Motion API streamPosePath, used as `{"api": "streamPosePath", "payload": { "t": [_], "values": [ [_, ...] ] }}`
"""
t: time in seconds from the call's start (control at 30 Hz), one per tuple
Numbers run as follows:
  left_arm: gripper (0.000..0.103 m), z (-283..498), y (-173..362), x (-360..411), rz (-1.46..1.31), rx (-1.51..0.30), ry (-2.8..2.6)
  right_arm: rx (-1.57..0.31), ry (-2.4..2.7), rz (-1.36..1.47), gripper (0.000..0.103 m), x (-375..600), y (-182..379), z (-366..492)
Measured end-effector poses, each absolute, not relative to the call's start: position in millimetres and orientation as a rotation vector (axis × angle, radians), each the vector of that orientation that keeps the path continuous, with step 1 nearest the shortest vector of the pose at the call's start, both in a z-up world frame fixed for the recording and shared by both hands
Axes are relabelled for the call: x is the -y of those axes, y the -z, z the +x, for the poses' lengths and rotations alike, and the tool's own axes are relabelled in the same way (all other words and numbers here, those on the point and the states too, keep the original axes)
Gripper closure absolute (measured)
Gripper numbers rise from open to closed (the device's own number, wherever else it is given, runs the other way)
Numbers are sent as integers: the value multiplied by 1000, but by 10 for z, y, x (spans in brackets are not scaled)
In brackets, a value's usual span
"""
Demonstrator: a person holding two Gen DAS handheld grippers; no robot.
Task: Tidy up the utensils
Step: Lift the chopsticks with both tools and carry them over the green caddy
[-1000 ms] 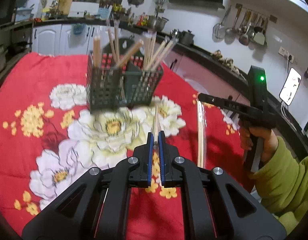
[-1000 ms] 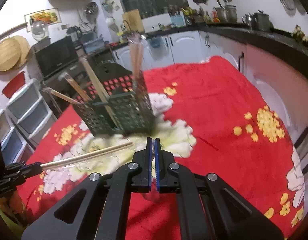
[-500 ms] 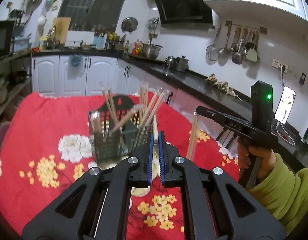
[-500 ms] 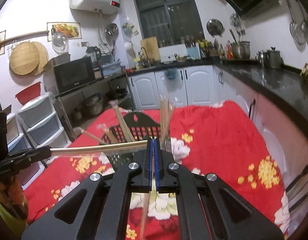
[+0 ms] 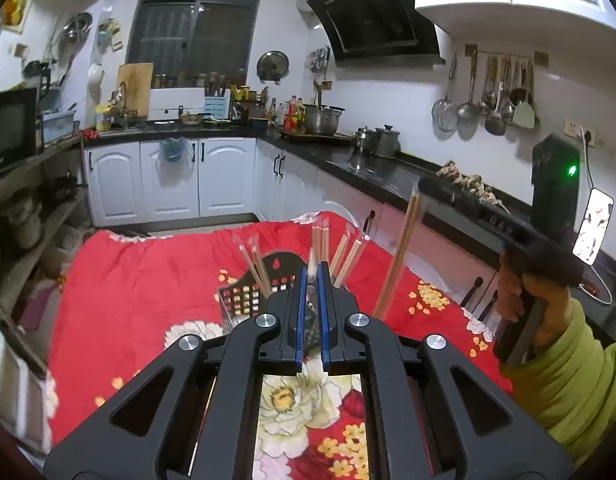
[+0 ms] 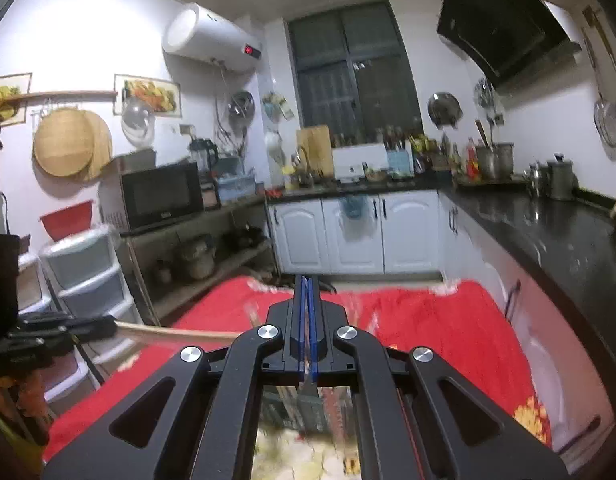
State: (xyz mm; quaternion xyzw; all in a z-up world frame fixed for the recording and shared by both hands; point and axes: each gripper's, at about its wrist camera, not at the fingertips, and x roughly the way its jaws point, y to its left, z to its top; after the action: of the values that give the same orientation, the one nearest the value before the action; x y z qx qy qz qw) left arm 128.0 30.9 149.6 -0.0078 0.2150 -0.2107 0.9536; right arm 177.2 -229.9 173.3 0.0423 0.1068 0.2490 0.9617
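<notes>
A dark mesh utensil basket (image 5: 243,300) stands on the red floral cloth and holds several wooden chopsticks (image 5: 350,254). My left gripper (image 5: 312,276) is shut on a wrapped pair of chopsticks, seen end-on between its blue pads. In the right wrist view that pair (image 6: 179,333) sticks out level from the left gripper (image 6: 87,326). My right gripper (image 5: 422,184) is shut on another wrapped pair of chopsticks (image 5: 398,260), which hangs down steeply above the table, right of the basket. In its own view the right gripper (image 6: 306,280) is closed with the basket (image 6: 303,408) blurred below.
The table cloth (image 5: 147,280) covers the table, with its edges near white cabinets (image 5: 167,184) and a black counter (image 5: 388,176) on the right. Shelves and plastic drawers (image 6: 91,280) stand left of the table.
Both grippers have risen and tilted up from the cloth, each carrying its chopstick pair. The basket now sits lower in both views. The right pair went from lying flat to hanging steeply.
</notes>
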Motion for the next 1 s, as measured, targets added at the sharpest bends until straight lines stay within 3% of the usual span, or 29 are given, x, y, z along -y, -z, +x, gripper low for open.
{"api": "streamPosePath", "payload": {
  "t": [0.4,1.0],
  "values": [
    [100,1576,-1871,-266,141,-540,429,-123,-521,117,101,2107,-2089,2107],
    [100,1962,-1682,-222,156,-650,452,-164,-498,106,101,1918,-1785,2502]
  ]
}}
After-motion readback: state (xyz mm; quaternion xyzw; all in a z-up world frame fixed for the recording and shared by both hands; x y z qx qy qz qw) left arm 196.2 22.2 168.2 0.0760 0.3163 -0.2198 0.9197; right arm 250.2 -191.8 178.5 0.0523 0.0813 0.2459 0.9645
